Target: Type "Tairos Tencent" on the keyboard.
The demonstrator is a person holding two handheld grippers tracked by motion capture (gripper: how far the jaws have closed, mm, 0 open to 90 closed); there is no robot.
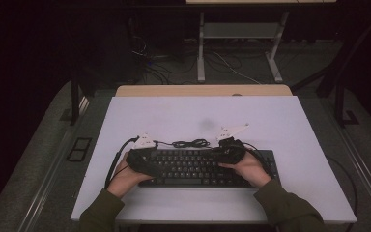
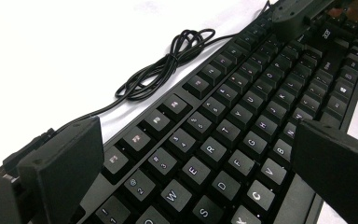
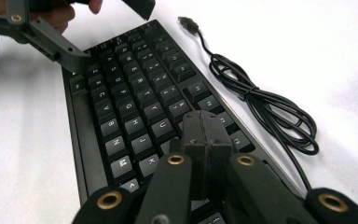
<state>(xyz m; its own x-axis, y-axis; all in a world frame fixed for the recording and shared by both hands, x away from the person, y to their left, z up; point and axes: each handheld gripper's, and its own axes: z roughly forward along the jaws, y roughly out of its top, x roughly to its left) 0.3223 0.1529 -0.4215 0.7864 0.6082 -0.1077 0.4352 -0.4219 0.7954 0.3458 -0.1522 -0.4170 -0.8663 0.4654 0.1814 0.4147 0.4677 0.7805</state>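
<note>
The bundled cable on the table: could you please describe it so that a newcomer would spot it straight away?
Start at the white table and find the black keyboard near the person's edge. Just behind the keyboard's far edge, between the two grippers, lies the cable. It is the only thin black cord gathered into a tied loop, lying on bare tabletop.

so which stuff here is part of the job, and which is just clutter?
In the job:
keyboard
left claw, open over the keys
right claw, shut, on the keys

Lying about:
coiled keyboard cable, on the white table
desk frame behind
</note>
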